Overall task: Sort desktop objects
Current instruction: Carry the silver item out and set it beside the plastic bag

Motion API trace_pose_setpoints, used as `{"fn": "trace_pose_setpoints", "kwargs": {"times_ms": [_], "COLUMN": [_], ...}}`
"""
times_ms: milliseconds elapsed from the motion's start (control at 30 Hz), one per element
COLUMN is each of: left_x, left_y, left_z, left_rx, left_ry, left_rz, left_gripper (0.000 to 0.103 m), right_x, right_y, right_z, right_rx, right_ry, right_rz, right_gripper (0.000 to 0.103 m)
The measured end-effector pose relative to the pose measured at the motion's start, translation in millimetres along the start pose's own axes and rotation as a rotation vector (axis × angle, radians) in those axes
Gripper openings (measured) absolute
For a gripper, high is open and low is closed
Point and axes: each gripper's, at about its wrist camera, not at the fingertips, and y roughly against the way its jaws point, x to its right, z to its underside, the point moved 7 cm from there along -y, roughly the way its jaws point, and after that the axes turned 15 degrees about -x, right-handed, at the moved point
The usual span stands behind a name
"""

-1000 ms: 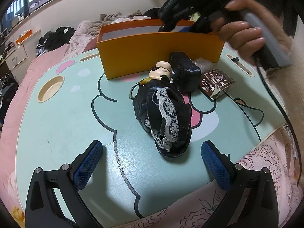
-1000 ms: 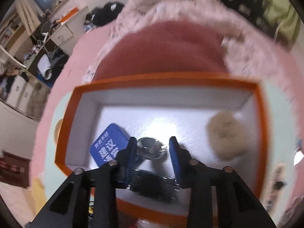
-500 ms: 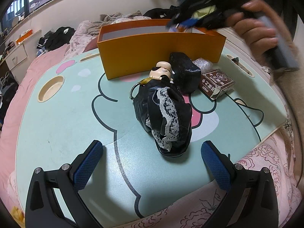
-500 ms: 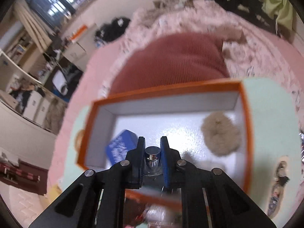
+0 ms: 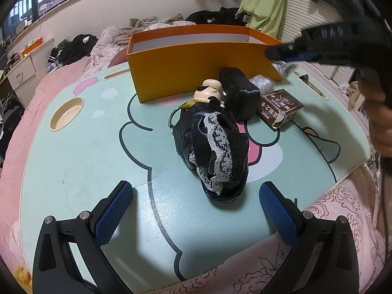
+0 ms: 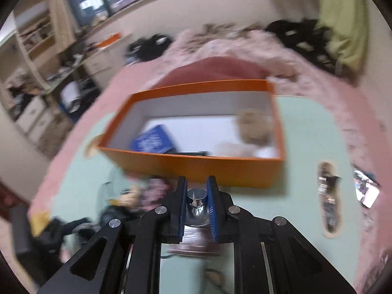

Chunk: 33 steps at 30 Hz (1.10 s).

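Observation:
A doll in a black lace dress [image 5: 210,147] lies mid-table between the fingers of my open left gripper [image 5: 196,196], farther out than the fingertips. Behind the doll are a black pouch [image 5: 238,95], a brown carton [image 5: 279,107] and clear plastic wrap [image 5: 263,82]. The orange box [image 5: 196,66] stands at the back. My right gripper [image 5: 268,53] hovers by the box's right front corner, blurred. In the right wrist view it [image 6: 197,183] is shut, showing only a shiny metal stud between its pads. The box [image 6: 196,164] holds a blue packet [image 6: 152,142] and a beige fluffy ball [image 6: 252,127].
Everything sits on a mint-green cartoon lap table [image 5: 73,159] on a pink bed. A round cup recess [image 5: 66,115] is at the table's left, and a slot [image 6: 328,201] lies near its right edge. Clothes are piled behind, and a hand holds the right tool.
My right gripper pulled back from over the box's inside to its near right corner. Its jaws went from slightly apart to shut. The left gripper and the table objects stayed put.

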Motion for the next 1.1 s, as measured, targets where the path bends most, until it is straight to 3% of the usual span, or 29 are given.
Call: {"fn": "trace_pose_setpoints", "kwargs": {"times_ms": [67,167,200,233,333,367,433,500,733,833,1100], "left_x": [0,0,0,0,0,0,-1,-1,-1,-1,-1], "left_y": [0,0,0,0,1,0,0,0,0,1,2], "left_z": [0,0,0,0,0,0,0,0,0,0,1], "left_rx": [0.0,0.0,0.0,0.0,0.0,0.001,0.0,0.0,0.001,0.001,0.001], "left_ry": [0.0,0.0,-0.001,-0.001,-0.002,-0.002,-0.002,-0.003,-0.004,-0.003,0.0], "left_rz": [0.0,0.0,0.0,0.0,0.001,0.001,0.001,0.001,0.002,-0.004,-0.004], "left_gripper": [0.103,0.103,0.103,0.103,0.103,0.103,0.103,0.103,0.103,0.103,0.103], "right_x": [9,14,15,17,17,16,12,8,9,9,10], "right_y": [-6,-24,-26,-25,-6,2,12,15,-7,-15,-17], "right_z": [3,3,4,3,8,12,26,44,100,106,105], "right_rx": [0.001,-0.029,-0.025,-0.009,0.072,0.096,0.12,0.12,0.076,0.088,0.082], "right_ry": [-0.017,-0.019,-0.023,-0.04,-0.058,-0.048,-0.015,0.009,0.07,0.094,0.099], "right_rz": [0.028,-0.013,-0.024,-0.037,-0.08,-0.074,-0.029,0.014,0.109,0.198,0.199], "right_gripper": [0.016,0.016,0.021,0.035,0.06,0.063,0.079,0.085,0.091,0.1,0.103]}}
